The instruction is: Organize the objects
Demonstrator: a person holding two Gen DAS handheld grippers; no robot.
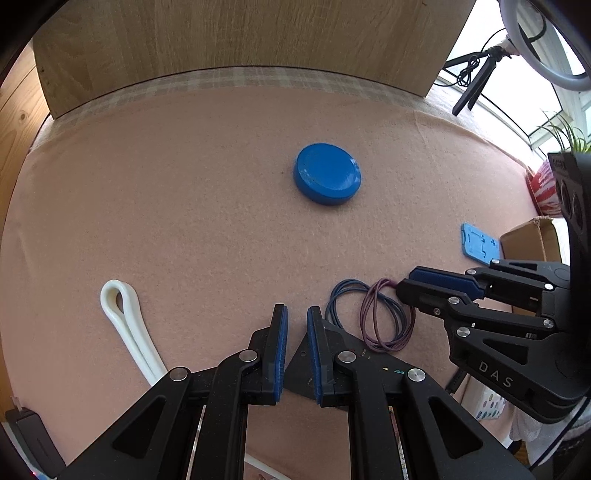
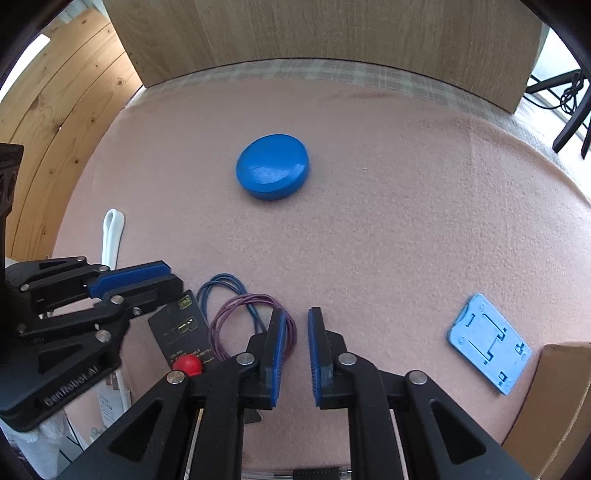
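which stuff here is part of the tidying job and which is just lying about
Job:
- blue round tin
- blue and purple wire loops
- white band
- black card
- light blue flat plate
- cardboard box

Lying about:
- ring light stand
- plant

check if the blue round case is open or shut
Shut: the blue round case lies flat on the pink cloth, lid seated all around, no gap showing.

Wide open pink cloth ahead, only the blue round case sitting mid-table. Near edge is crowded: wire loops, black card, white strap left, light blue plate and cardboard box right, wooden panel closing the back
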